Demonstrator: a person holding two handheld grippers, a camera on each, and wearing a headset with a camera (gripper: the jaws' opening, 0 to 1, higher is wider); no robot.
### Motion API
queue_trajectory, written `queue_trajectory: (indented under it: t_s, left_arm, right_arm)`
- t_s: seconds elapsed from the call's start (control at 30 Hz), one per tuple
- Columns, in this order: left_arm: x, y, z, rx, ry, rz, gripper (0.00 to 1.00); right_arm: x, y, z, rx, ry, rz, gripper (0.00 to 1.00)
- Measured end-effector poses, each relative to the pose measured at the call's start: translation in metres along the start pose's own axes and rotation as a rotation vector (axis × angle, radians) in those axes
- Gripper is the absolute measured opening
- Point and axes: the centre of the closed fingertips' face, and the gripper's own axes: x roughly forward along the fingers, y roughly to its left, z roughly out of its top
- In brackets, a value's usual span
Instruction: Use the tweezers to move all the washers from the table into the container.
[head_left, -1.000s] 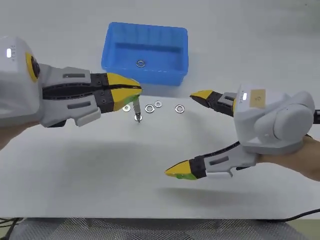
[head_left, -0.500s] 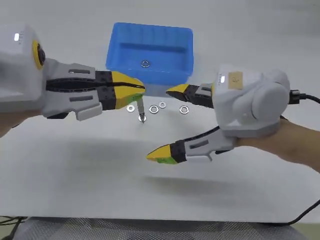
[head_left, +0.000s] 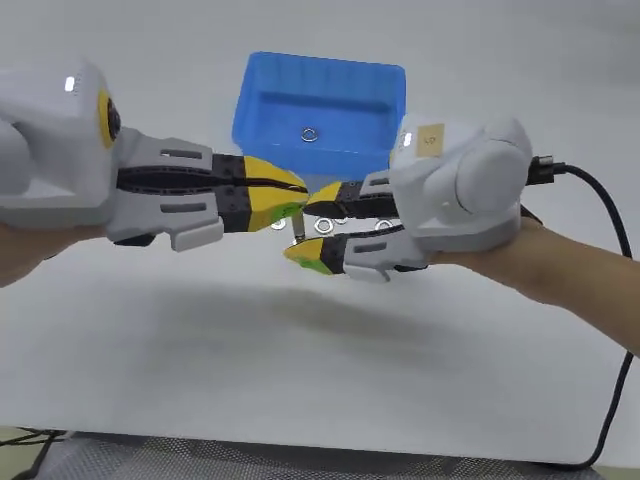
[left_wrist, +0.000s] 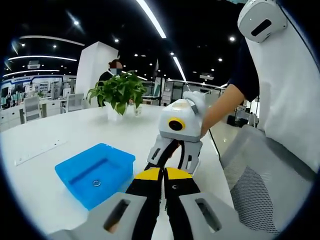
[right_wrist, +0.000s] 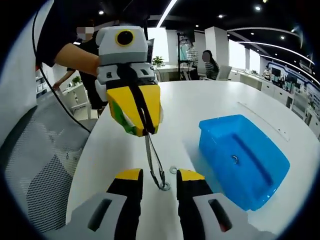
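My left gripper (head_left: 290, 192) is shut on thin metal tweezers (right_wrist: 151, 157), which point down at the white table. The tweezer tips rest at a steel washer (right_wrist: 164, 186); a second washer (right_wrist: 173, 170) lies just beyond it. My right gripper (right_wrist: 160, 176) is open, with one jaw on each side of the tweezers near their tips. In the head view it (head_left: 305, 228) faces the left gripper nose to nose, hiding part of the washer row (head_left: 322, 227). The blue container (head_left: 320, 100) stands right behind the grippers, holding one washer (head_left: 308, 135).
The white table (head_left: 300, 340) stretches bare toward me, its front edge near the bottom. A black cable (head_left: 600, 230) trails from the right gripper. Across the room are a potted plant (left_wrist: 117, 92), a mesh chair (right_wrist: 35, 150) and people.
My right gripper has swung left across the table and narrowed its jaws, so they now straddle the tweezers. The left gripper has kept the tweezers on the same washer.
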Motion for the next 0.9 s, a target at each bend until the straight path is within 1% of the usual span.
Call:
queue_trajectory:
  t_s: [0.03, 0.1, 0.13, 0.23, 0.4, 0.5, 0.73, 0.8, 0.9]
  left_arm:
    - [0.000, 0.000, -0.001, 0.000, 0.001, -0.002, 0.05]
    - [0.001, -0.002, -0.001, -0.001, 0.003, -0.006, 0.05]
    - [0.000, -0.001, -0.003, -0.002, 0.003, -0.006, 0.05]
    - [-0.001, -0.001, -0.005, -0.002, 0.007, -0.013, 0.05]
    - [-0.003, 0.000, -0.008, 0.000, 0.016, -0.014, 0.05]
    - [-0.002, 0.001, -0.008, 0.000, 0.020, -0.009, 0.05]
    - [-0.006, 0.006, -0.012, 0.003, 0.029, 0.001, 0.05]
    - [-0.007, 0.007, -0.013, -0.005, 0.035, 0.008, 0.05]
    - [-0.008, 0.006, -0.014, -0.017, 0.038, 0.013, 0.06]
  right_arm:
    - [0.001, 0.003, 0.001, -0.019, -0.004, 0.014, 0.24]
    - [0.003, 0.006, 0.000, -0.043, 0.013, 0.026, 0.21]
    - [0.003, 0.006, -0.001, -0.056, 0.019, 0.032, 0.20]
    - [0.004, 0.008, -0.002, -0.061, 0.027, 0.046, 0.18]
    - [0.002, 0.004, 0.000, -0.077, 0.024, 0.039, 0.13]
    - [0.002, 0.004, 0.000, -0.117, 0.033, 0.049, 0.12]
    - [0.002, 0.004, 0.000, -0.133, 0.038, 0.054, 0.10]
    - [0.002, 0.004, 0.000, -0.148, 0.042, 0.050, 0.10]
    - [0.002, 0.004, -0.001, -0.153, 0.041, 0.050, 0.10]
